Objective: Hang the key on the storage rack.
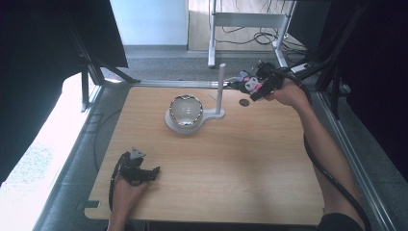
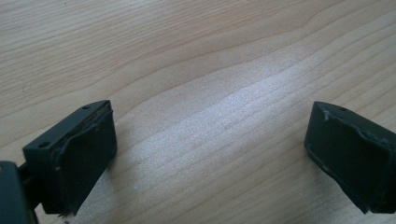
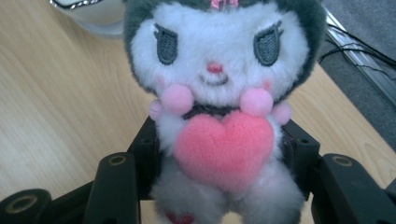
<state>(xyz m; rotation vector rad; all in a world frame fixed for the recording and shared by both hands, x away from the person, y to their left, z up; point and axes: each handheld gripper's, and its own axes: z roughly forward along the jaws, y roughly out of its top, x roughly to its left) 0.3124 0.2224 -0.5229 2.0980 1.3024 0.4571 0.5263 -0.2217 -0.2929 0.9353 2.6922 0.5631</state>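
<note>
Plush doll (image 3: pixel 219 116), a white and grey character toy hugging a pink heart (image 3: pixel 224 147), is sitting between the jaws of my right hand-held gripper (image 1: pixel 250 86), which are clamping on its body from both sides. In the high view I am seeing this gripper in the air at the far right part of the table (image 1: pixel 216 168), with the toy facing toward the thin white post (image 1: pixel 221 86) that is standing on a flat white base (image 1: pixel 185 122). On that base a shiny glass bowl (image 1: pixel 185 110) is resting, just beside the post. My left hand-held gripper (image 1: pixel 153 172) is lying low near the front left corner of the table, well apart from the toy; its jaws are standing wide apart over bare wood.
</note>
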